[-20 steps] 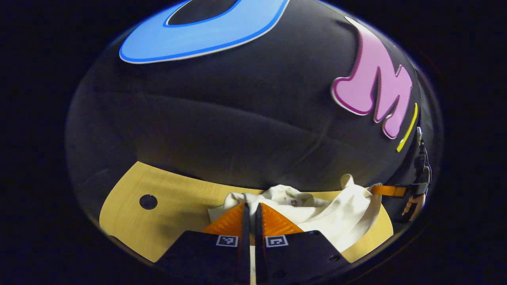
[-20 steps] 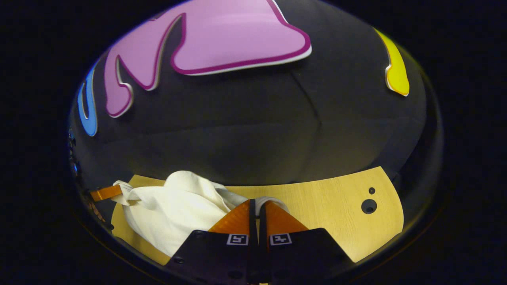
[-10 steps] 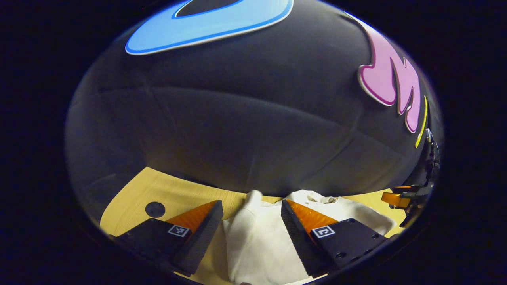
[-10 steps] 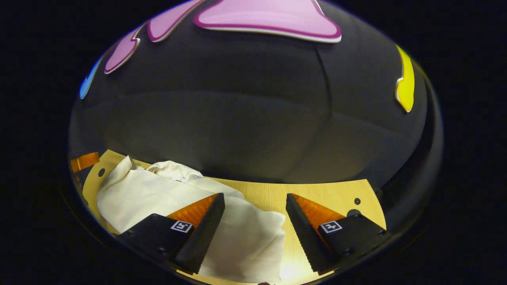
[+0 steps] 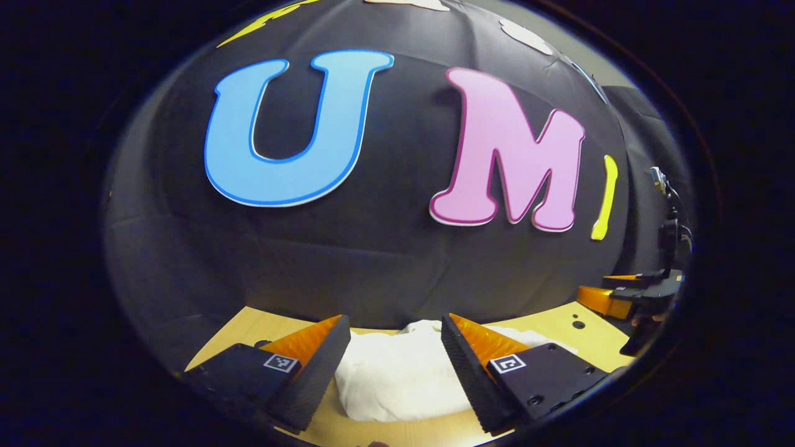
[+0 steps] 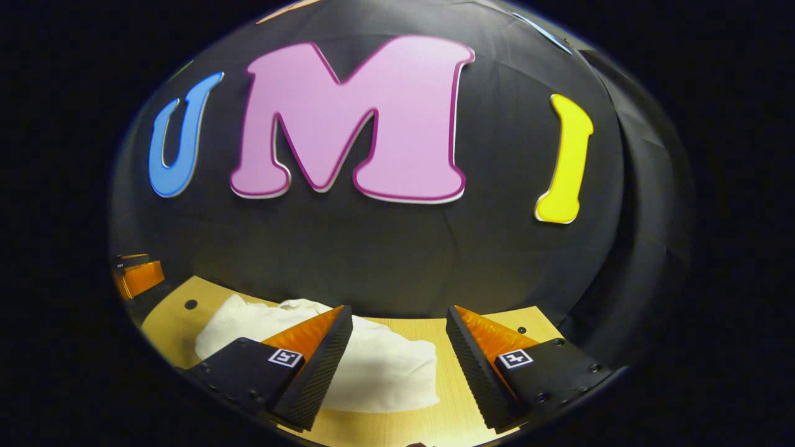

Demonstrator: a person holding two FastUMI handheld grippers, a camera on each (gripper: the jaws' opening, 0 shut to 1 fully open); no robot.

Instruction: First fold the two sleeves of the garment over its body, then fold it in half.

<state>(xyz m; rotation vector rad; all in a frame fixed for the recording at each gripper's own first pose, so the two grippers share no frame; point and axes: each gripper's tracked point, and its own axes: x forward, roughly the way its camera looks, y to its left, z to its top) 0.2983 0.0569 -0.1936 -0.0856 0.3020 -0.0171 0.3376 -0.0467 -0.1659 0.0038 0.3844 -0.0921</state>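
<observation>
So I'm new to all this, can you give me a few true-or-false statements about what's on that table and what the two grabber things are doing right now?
1. The white garment lies bundled on the wooden table. True.
2. The left gripper is clamped shut on the cloth. False: its jaws stand wide apart, with the garment seen between them and nothing pinched.
3. The right gripper is open. True.
4. In the right gripper view, the garment sits to the right of both fingers. False: it lies to the left and between them, and bare table shows beside the right finger.
5. The table has small round holes in it. True, one shows at.
</observation>
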